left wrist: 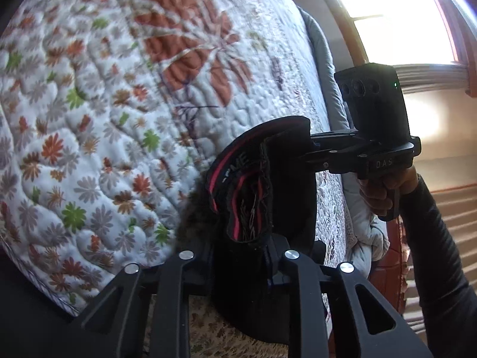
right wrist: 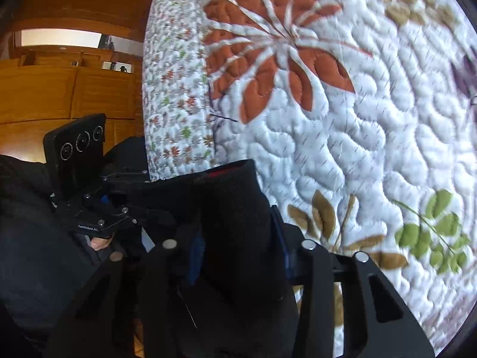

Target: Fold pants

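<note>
both grippers, left gripper (left wrist: 262,256) and right gripper (right wrist: 238,238), clamp the black pants (left wrist: 253,197); waistband runs between them.

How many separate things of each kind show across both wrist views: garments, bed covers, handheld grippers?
Black pants with a red-striped waistband: 1
White quilted bedspread with orange, green and brown flowers: 1
Black handheld grippers, left gripper and right gripper, each shut on the pants: 2
Total: 4
</note>
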